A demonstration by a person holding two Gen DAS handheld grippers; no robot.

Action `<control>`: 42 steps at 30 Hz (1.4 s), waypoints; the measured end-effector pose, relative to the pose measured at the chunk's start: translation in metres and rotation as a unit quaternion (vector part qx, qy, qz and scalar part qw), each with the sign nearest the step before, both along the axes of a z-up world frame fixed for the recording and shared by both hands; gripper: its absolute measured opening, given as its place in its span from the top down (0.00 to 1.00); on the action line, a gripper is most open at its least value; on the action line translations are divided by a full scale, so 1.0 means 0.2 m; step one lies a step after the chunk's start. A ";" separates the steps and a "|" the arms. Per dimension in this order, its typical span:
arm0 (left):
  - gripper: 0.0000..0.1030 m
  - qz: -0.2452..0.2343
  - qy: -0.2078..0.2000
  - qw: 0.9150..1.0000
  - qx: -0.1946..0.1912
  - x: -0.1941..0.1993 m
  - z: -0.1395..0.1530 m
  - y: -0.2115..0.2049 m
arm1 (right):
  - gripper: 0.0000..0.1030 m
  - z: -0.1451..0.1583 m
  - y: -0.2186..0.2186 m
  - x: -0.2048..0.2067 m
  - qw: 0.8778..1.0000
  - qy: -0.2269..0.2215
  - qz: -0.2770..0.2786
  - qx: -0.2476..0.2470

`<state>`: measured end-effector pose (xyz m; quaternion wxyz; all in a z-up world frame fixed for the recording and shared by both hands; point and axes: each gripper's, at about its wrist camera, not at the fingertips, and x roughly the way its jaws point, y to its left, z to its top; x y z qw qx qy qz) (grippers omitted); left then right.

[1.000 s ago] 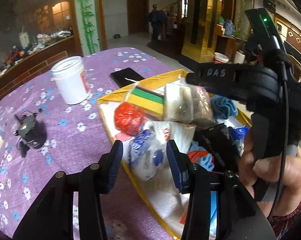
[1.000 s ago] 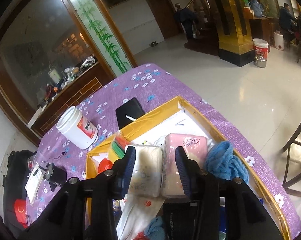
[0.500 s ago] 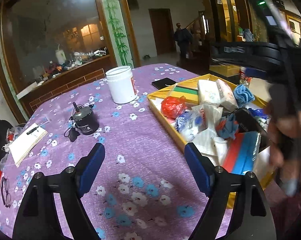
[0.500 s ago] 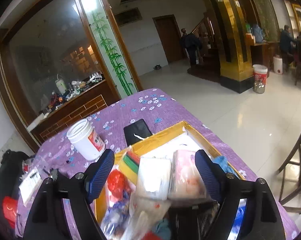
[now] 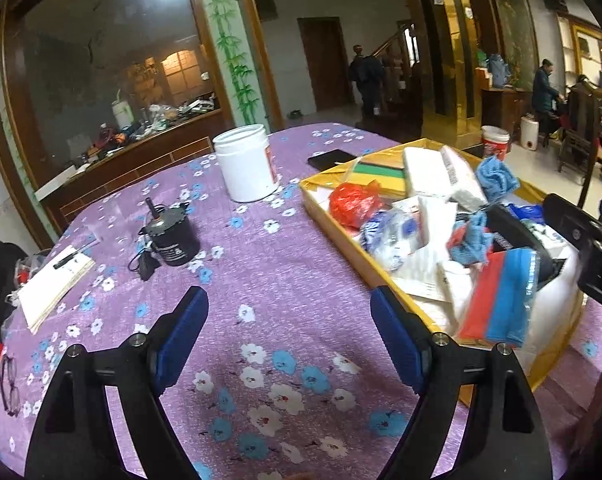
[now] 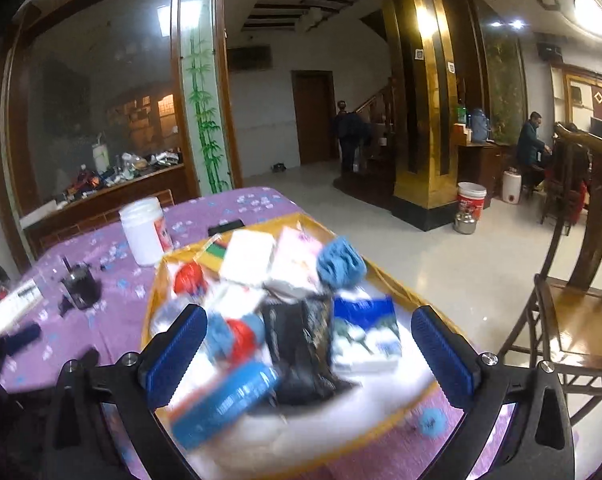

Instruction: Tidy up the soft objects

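A yellow tray (image 5: pixel 321 208) on the purple flowered tablecloth is piled with soft things: a red bag (image 5: pixel 353 200), white tissue packs (image 5: pixel 425 168), a blue cloth (image 5: pixel 497 176), a black packet (image 5: pixel 513 232) and a red-and-blue packet (image 5: pixel 501 300). My left gripper (image 5: pixel 287 308) is open over bare cloth, left of the tray's near corner, with nothing between its fingers. My right gripper (image 6: pixel 309 320) hangs above the tray's (image 6: pixel 385 276) near end. Its jaws are opening and grip nothing; the black packet (image 6: pixel 297 344) and a blue-and-white pack (image 6: pixel 365 336) lie below.
Left of the tray stand a white tub (image 5: pixel 247 164), a black cylinder with a cable (image 5: pixel 173 236) and a notebook (image 5: pixel 57 280). A phone (image 5: pixel 331 158) lies behind the tray. A wooden chair (image 6: pixel 573 312) stands to the right. People are far back in the hall.
Both grippers have drawn back from the pile and opened wide. The left one swung left from over the tray to over bare cloth. The right one left the tissue packs and pulled back.
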<state>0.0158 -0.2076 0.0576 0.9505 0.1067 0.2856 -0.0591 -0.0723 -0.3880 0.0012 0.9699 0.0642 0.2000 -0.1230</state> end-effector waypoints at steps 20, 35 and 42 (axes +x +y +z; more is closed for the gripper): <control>0.19 0.024 -0.030 0.998 0.050 -0.02 0.01 -0.05 | 0.00 0.01 0.00 -0.05 0.999 -0.015 -0.037 -0.021; 0.19 0.027 -0.020 0.998 0.047 -0.01 0.00 -0.04 | 0.00 0.02 0.02 -0.07 0.999 -0.019 -0.037 -0.032; 0.19 0.026 -0.018 0.998 0.050 -0.01 -0.01 -0.05 | 0.00 0.02 0.02 -0.08 0.999 -0.019 -0.037 -0.032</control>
